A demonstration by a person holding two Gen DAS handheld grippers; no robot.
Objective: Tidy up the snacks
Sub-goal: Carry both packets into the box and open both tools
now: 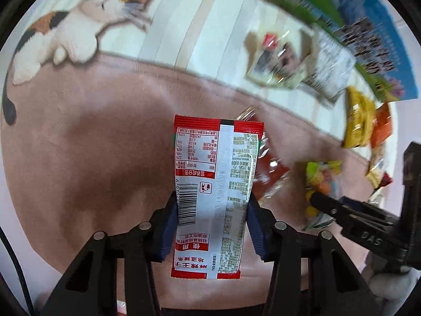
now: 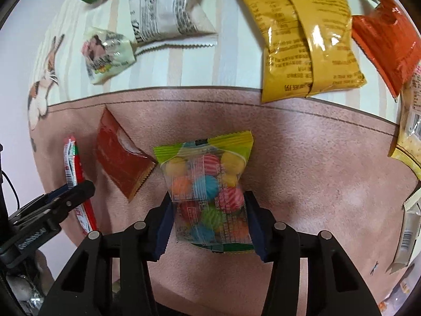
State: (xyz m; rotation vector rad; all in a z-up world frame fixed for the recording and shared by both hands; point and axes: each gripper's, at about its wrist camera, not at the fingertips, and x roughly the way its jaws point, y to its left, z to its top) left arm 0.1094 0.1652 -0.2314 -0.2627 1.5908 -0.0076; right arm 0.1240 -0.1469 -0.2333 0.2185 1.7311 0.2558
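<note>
My left gripper (image 1: 211, 208) is shut on a red and white snack packet (image 1: 214, 184) and holds it above the pink mat (image 1: 92, 144). My right gripper (image 2: 209, 210) is shut on a clear bag of coloured candy balls (image 2: 206, 189) with a lime-green top, over the same mat (image 2: 315, 171). The candy bag (image 1: 319, 181) and right gripper (image 1: 350, 210) show at the right of the left wrist view. The red and white packet (image 2: 76, 179) and left gripper (image 2: 60, 200) show at the left of the right wrist view.
A dark red packet (image 2: 121, 158) lies on the mat beside the candy bag. On the striped cloth (image 2: 184, 63) behind lie a yellow bag (image 2: 307, 42), an orange bag (image 2: 386, 44), a white printed bag (image 2: 163, 8) and a small cream packet (image 2: 108, 52). More packets lie at the right edge (image 2: 410, 131).
</note>
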